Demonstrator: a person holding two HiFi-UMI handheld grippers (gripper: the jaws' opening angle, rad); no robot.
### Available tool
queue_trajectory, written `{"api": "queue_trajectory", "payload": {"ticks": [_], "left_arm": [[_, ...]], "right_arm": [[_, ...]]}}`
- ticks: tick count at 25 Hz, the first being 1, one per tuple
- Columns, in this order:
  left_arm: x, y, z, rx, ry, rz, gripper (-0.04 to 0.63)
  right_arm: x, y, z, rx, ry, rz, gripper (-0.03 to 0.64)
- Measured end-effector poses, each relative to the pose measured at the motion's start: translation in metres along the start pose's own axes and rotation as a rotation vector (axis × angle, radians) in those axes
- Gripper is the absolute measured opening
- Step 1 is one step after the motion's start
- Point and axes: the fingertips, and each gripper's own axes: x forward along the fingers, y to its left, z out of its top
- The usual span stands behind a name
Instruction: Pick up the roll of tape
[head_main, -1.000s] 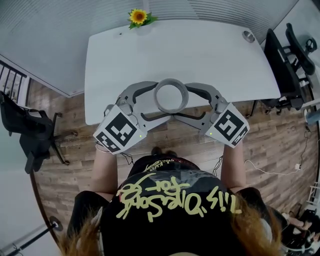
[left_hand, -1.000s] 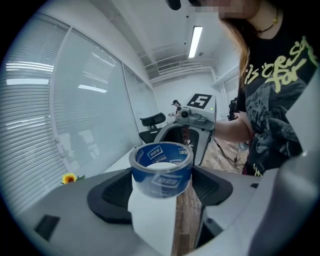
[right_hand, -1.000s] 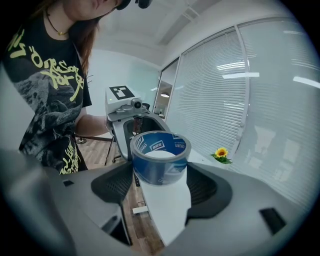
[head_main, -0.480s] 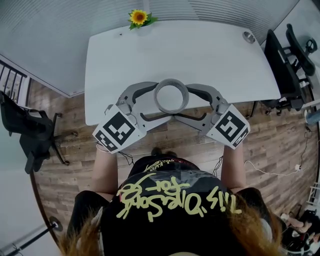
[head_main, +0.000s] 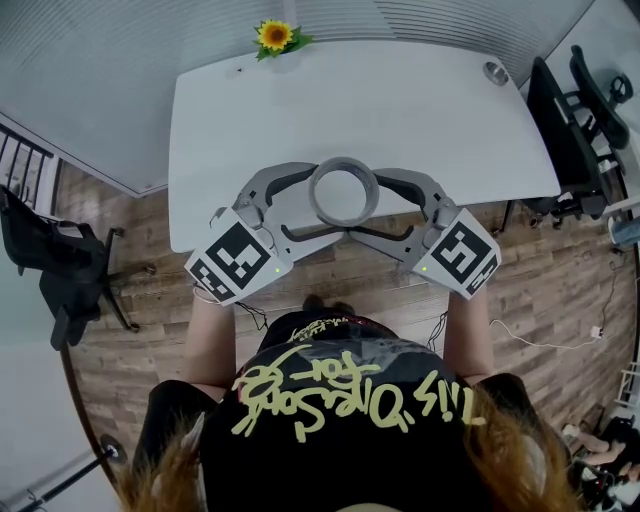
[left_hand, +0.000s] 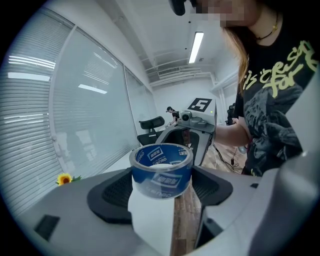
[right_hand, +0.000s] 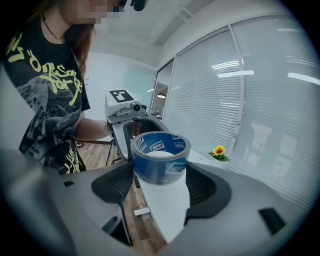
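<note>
The roll of tape (head_main: 343, 191), blue with a grey top rim, stands upright over the near edge of the white table (head_main: 300, 110). My left gripper (head_main: 330, 200) comes in from the left and my right gripper (head_main: 360, 200) from the right, their marker cubes toward the person. Each holds the roll between its two jaws. In the left gripper view the roll (left_hand: 161, 170) fills the gap between the black pads (left_hand: 112, 195), which touch its sides. The right gripper view shows the same roll (right_hand: 160, 157) between pads (right_hand: 205, 187). Whether the roll rests on the table is unclear.
A small sunflower (head_main: 277, 35) sits at the table's far edge and a round grommet (head_main: 497, 72) at its far right corner. Black office chairs stand to the left (head_main: 55, 260) and right (head_main: 575, 130). Wooden floor (head_main: 130, 330) lies below the near edge.
</note>
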Motion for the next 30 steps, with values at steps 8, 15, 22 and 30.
{"api": "queue_trajectory", "payload": {"ticks": [8,15,22,30], "left_arm": [[-0.0019,0.001,0.0029,0.003,-0.014,0.008,0.368],[-0.0032,0.0025,0.0037,0.003,-0.012,0.022,0.368],[-0.0053,0.0036,0.0048,-0.004,-0.016,0.028,0.368],[-0.0059,0.0031,0.0052,0.001,-0.017,0.031,0.368]], "right_arm": [[-0.0005,-0.0006,0.0033,-0.006,-0.009,-0.004,0.334],[0.0002,-0.0015,0.0054,-0.018,-0.001,-0.001,0.334],[0.0013,-0.0019,0.007,-0.022,-0.02,0.012,0.334],[0.001,-0.0012,0.0078,-0.025,-0.007,0.008,0.334]]}}
